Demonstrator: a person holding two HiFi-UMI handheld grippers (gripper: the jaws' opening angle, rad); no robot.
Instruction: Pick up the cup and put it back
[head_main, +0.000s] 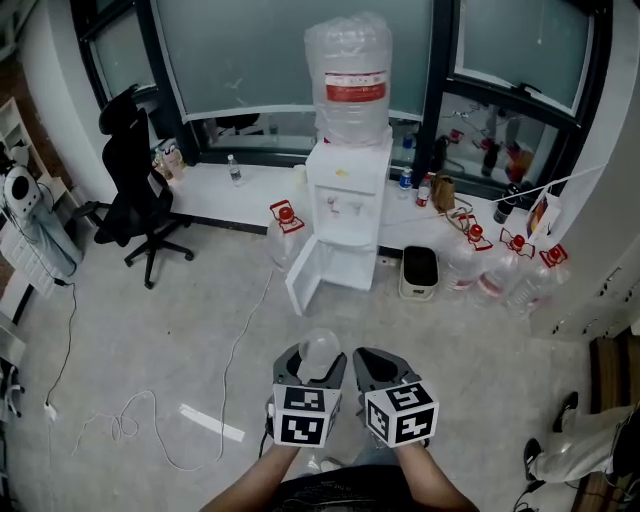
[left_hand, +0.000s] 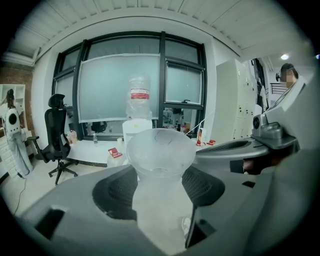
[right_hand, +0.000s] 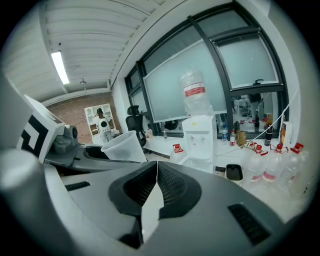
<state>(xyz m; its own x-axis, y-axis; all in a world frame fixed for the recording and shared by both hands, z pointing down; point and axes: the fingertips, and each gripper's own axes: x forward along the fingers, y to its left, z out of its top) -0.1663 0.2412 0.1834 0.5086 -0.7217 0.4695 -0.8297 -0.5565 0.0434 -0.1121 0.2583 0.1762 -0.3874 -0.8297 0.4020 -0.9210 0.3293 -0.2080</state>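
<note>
Far left, a black office chair (head_main: 140, 200) is seen on the grey floor, near a low white ledge (head_main: 215, 195) under the windows. A loose white cable (head_main: 128, 424) is coiled on the floor lower left, with a short white strip (head_main: 212, 423) lying just beside it.

At bottom centre the left gripper (head_main: 315, 362) is held in the air above the floor. Its jaws are spread wide and clamped on the cup (head_main: 320, 346). The cup is clear plastic. It is gripped by its lower body between the two ribbed pads, and its rim sticks out past the jaw tips. In the left gripper view the cup fills the gap between the pads, with both sides touched.

Straight ahead a white water dispenser (head_main: 345, 205) is seen against the window wall. A large clear bottle (head_main: 350, 75) is mounted on top, and its lower door (head_main: 308, 275) is swung open.

The right gripper (head_main: 374, 366) is held just beside the left one, apart from the cup. Its jaws are closed tip to tip with nothing between them.

Right of the dispenser a small black-topped bin (head_main: 419, 272) is seen on the floor. After it comes a cluster of clear water jugs (head_main: 495, 272) with red caps. At the far right edge a dark shoe (head_main: 565, 410) of a person is partly seen.
</note>
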